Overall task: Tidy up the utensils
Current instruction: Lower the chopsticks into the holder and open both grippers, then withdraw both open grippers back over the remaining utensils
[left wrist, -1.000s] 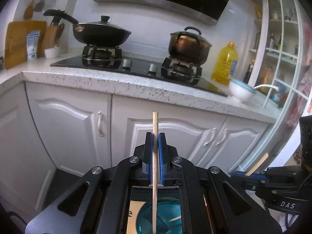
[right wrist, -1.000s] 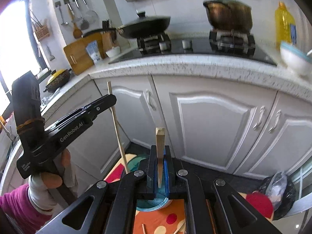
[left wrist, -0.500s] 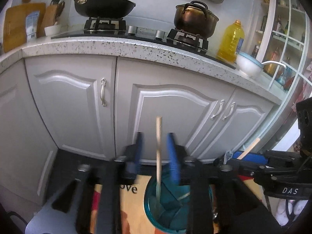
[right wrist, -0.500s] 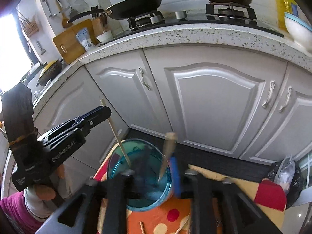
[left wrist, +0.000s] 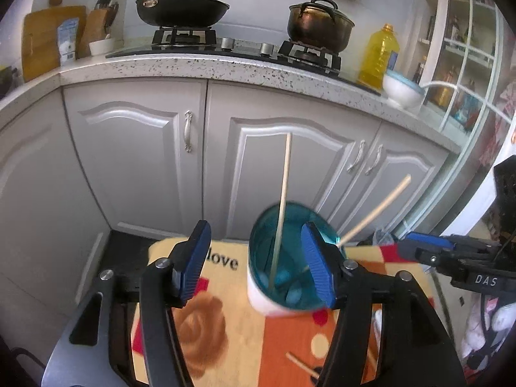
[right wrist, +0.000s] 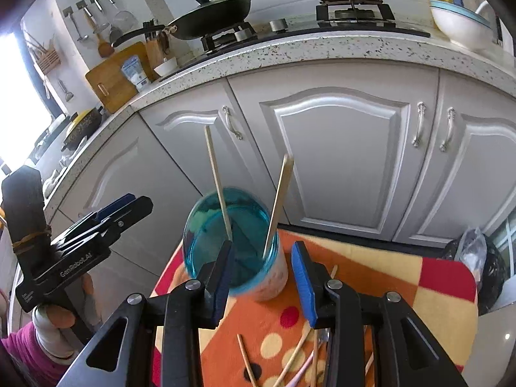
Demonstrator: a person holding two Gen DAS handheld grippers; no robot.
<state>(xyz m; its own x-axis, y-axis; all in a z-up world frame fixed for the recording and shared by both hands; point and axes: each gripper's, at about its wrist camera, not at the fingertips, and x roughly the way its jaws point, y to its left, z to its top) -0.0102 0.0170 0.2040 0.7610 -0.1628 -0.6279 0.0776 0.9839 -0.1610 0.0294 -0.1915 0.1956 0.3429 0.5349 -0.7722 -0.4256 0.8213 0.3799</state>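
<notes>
Your left gripper [left wrist: 254, 267] has just been opening and its jaws now stand wide apart with nothing pressed between them; the thin chopstick [left wrist: 281, 206] stands free inside the teal cup [left wrist: 267, 300], leaning against the far rim, clear of both blue pads [left wrist: 193, 266]; the cup sits on the patterned orange cloth [left wrist: 200, 332] in front of the white cabinet doors [left wrist: 135, 161], partly behind your right-hand pad in that view; your right gripper [right wrist: 266, 277] has also just been opening and is parted about a third of the way, holding nothing; the flat wooden stick [right wrist: 279, 203] it hovers behind rests tilted in the same cup [right wrist: 274, 277], its upper end leaning right, apart from the chopstick [right wrist: 219, 187] beside it; from the right wrist view you can see more loose sticks [right wrist: 290, 364] lying on the cloth near the bottom edge, and your left hand [right wrist: 56, 319] in a white glove and pink sleeve gripping its tool at the left
</notes>
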